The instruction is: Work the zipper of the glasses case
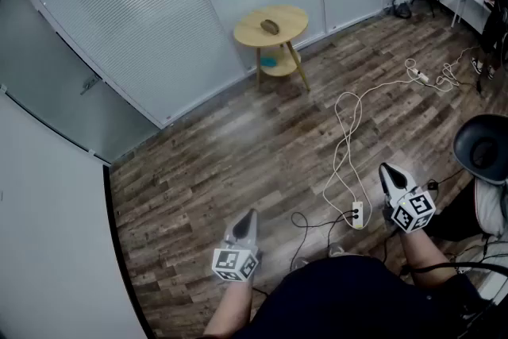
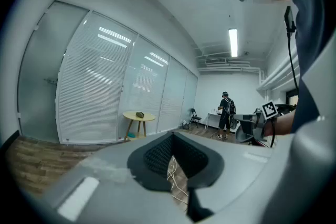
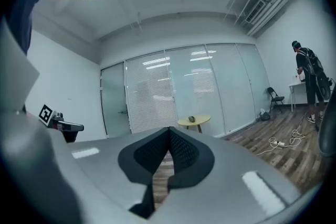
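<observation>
Your left tool (image 1: 251, 215) and right tool (image 1: 387, 170) both have their jaws pressed together on nothing, held low over the wooden floor (image 1: 238, 147). The glasses case (image 1: 270, 26) lies on top of the round yellow surface (image 1: 295, 17), well apart from both tools.

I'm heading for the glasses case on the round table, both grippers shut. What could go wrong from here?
1. A white cable loops across the floor between you and the round table, and a power strip lies near your feet: a likely trip hazard.
2. The glasses case lies loose on that slender-legged table, so a one-sided push may slide it.
3. The left gripper and right gripper are shut and empty; open them before reaching.
</observation>
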`<move>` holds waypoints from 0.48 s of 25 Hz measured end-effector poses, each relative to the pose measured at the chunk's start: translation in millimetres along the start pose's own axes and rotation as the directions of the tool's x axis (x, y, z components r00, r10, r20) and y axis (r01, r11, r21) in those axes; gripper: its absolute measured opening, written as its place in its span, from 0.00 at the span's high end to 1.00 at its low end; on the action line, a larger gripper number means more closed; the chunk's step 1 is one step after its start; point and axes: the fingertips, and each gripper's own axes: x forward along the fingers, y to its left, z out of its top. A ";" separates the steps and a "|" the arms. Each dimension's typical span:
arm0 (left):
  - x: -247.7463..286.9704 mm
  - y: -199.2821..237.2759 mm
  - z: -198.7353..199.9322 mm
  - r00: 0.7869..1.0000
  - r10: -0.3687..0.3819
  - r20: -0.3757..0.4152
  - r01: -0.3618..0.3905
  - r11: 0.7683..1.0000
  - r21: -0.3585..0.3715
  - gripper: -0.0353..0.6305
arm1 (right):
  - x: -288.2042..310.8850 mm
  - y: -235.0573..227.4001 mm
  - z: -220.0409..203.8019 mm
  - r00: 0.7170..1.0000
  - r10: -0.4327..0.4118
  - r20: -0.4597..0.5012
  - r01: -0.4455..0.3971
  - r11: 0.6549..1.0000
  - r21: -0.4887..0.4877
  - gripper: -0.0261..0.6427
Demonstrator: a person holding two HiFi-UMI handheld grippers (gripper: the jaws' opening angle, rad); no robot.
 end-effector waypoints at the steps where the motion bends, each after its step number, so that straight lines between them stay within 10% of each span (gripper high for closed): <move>1: 3.4 -3.5 0.8 1.000 -0.007 -0.001 0.007 1.000 0.010 0.94 | -1.0 -1.6 1.0 1.000 0.002 0.005 -0.002 1.000 -0.007 0.95; 12: 50.8 -35.5 38.3 0.998 0.016 0.056 -0.019 0.998 0.056 0.94 | -9.4 -35.8 18.1 0.998 0.057 0.018 -0.057 0.998 -0.007 0.95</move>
